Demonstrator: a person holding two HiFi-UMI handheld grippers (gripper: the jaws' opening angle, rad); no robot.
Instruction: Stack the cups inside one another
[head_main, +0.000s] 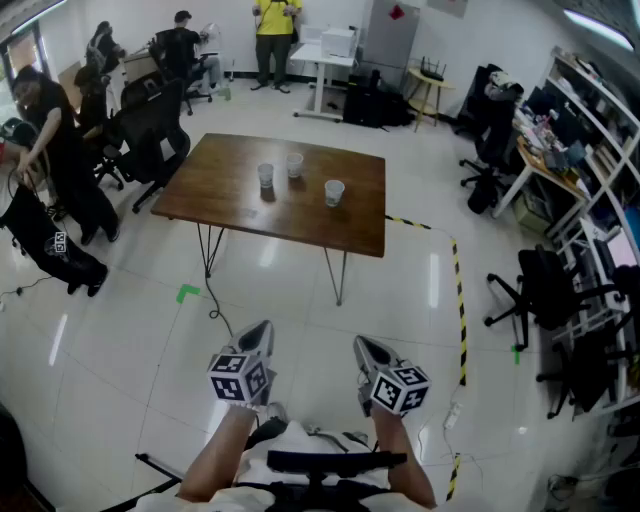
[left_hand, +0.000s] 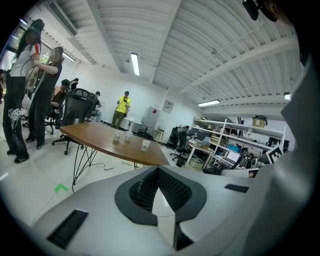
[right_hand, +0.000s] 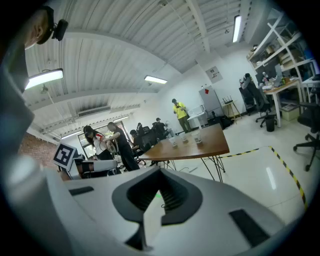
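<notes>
1. Three pale cups stand upright on the brown wooden surface (head_main: 225, 212). Each is apart from the others and none sits inside another.
2. The left cup (head_main: 265, 175) stands about midway between the surface's left and right edges. The far cup (head_main: 294, 164) stands near it, a little closer to the far edge. The right cup (head_main: 334, 192) stands apart from that pair, toward the right edge.
3. The left gripper (head_main: 262, 333) is low in the head view, over the floor and well apart from the surface's near edge. Its fingers (left_hand: 174, 189) are pressed together with nothing between them.
4. The right gripper (head_main: 366, 347) is beside it, equally far from the surface. Its fingers (right_hand: 172, 197) are likewise closed on nothing.
5. Both grippers aim toward the surface, tipped slightly downward, and neither touches a cup.
6. On the white tiled floor (head_main: 310, 305), a green tape mark (head_main: 187, 293) lies in front of the surface's near-left corner. A yellow-and-black tape line (head_main: 460, 300) runs past the right edge.
7. People stand and sit among office chairs beyond the left and far edges.
</notes>
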